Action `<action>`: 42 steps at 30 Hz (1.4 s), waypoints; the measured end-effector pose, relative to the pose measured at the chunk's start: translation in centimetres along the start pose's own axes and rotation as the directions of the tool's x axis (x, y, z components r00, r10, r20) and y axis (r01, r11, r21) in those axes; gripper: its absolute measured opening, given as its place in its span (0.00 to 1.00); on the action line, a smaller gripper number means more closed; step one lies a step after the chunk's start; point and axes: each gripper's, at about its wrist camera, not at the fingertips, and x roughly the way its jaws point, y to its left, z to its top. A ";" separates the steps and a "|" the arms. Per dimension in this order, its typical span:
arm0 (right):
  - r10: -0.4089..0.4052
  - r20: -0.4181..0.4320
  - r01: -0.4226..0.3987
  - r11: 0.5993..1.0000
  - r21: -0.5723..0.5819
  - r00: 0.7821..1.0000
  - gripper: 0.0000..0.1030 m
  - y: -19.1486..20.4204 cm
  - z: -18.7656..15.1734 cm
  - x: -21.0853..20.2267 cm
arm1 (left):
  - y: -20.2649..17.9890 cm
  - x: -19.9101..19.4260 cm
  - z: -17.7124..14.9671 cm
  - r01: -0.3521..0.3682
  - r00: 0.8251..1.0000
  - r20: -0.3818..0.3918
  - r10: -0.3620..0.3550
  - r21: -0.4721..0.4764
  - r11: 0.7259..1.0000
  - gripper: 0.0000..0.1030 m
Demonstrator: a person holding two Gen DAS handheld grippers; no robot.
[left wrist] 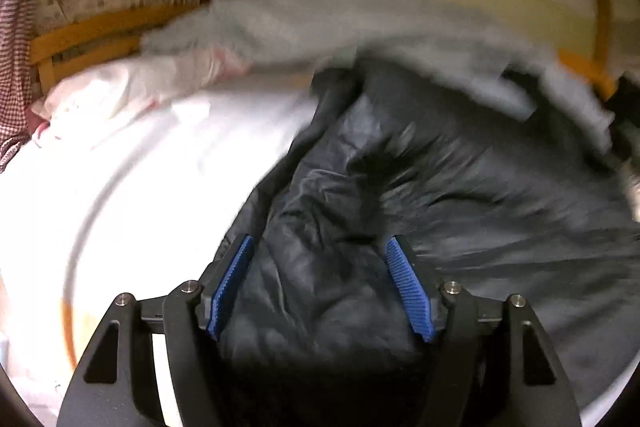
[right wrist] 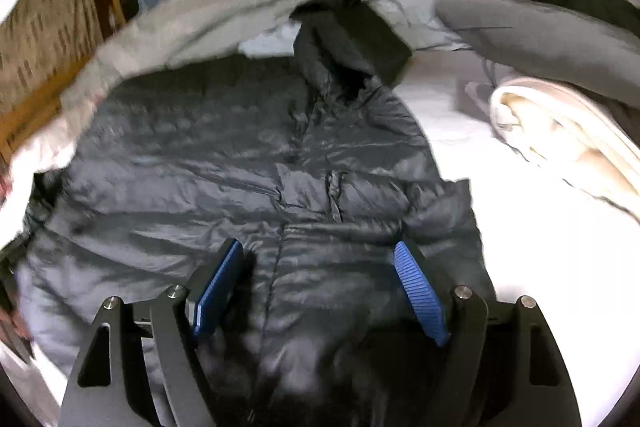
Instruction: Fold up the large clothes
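Dark navy quilted puffer jacket with hood (right wrist: 248, 163): spread flat, front up, on white bed sheet (right wrist: 520, 247); hood toward 12 o'clock, hem toward 6 o'clock in right wrist view. Same jacket (left wrist: 420, 195) crumpled and blurred in left wrist view, filling centre to 3 o'clock. Right gripper (right wrist: 318, 255): blue ribbed pads spread wide, released, nothing between, hovering over jacket's lower front. Left gripper (left wrist: 320, 249): pads likewise parted, empty, above rumpled jacket fabric. Pale grey garment (right wrist: 208, 11) arched from 9 to 12 o'clock. Folded cream blanket (right wrist: 560, 135) at 3 o'clock. Orange wooden bed frame (left wrist: 92, 27) at 10 o'clock.
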 end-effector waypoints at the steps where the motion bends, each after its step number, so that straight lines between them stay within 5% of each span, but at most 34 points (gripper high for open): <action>1: 0.003 0.046 -0.002 1.000 -0.014 0.999 0.78 0.4 -0.1 -1.6 | -0.2 -1.8 -0.1 0.029 0.998 0.060 -0.029 0.003 1.000 0.68; 5: 0.062 0.151 -0.050 0.996 -0.079 0.987 0.78 2.4 -0.2 -6.0 | -2.3 -6.7 -0.9 0.134 0.975 0.166 -0.145 0.074 0.988 0.73; 13: 0.100 0.134 -0.072 0.978 -0.196 0.986 0.82 6.9 -5.4 -8.1 | -6.7 -9.3 -4.4 0.240 0.961 0.071 -0.266 0.260 0.935 0.75; 16: 0.093 0.115 -0.056 0.955 -0.290 0.989 0.82 8.6 -7.2 -8.0 | -7.9 -8.0 -6.1 0.211 0.977 -0.037 -0.210 0.331 0.920 0.75; 21: 0.130 0.029 -0.115 0.942 -0.317 0.991 0.82 9.0 -8.6 -7.3 | -8.3 -7.1 -7.6 0.237 0.970 -0.139 -0.198 0.377 0.896 0.75; 24: 0.076 0.021 -0.062 0.919 -0.390 0.997 0.82 9.8 -9.7 -7.0 | -8.7 -6.4 -8.6 0.217 0.972 -0.173 -0.158 0.408 0.887 0.77; 28: -0.005 0.017 0.013 0.887 -0.462 1.000 0.82 10.3 -10.7 -6.1 | -8.2 -6.0 -8.2 0.162 0.982 -0.151 -0.111 0.390 0.906 0.83; 31: -0.064 0.069 0.089 0.869 -0.486 0.996 0.82 10.4 -11.1 -6.2 | -7.2 -5.7 -7.6 0.058 0.997 -0.069 -0.035 0.365 0.929 0.75; 33: -0.126 0.114 0.166 0.863 -0.478 0.985 0.82 10.1 -11.1 -6.0 | -6.7 -5.4 -7.2 0.054 0.998 -0.046 -0.040 0.340 0.939 0.72; 39: -0.202 0.157 0.253 0.849 -0.464 0.967 0.81 9.9 -11.0 -6.1 | -7.1 -5.0 -7.3 0.031 1.000 -0.018 -0.026 0.382 0.924 0.72; 40: -0.226 0.178 0.285 0.836 -0.469 0.958 0.67 10.0 -11.1 -6.2 | -7.1 -4.8 -7.4 0.031 0.999 -0.027 -0.022 0.384 0.923 0.68; 41: -0.247 0.188 0.308 0.826 -0.472 0.951 0.54 10.0 -11.1 -6.2 | -7.1 -4.7 -7.6 0.031 0.999 -0.031 -0.020 0.381 0.924 0.52; 42: -0.240 0.175 0.295 0.833 -0.468 0.955 0.29 9.8 -11.0 -6.2 | -7.1 -4.6 -7.5 0.031 0.999 -0.034 -0.019 0.376 0.926 0.39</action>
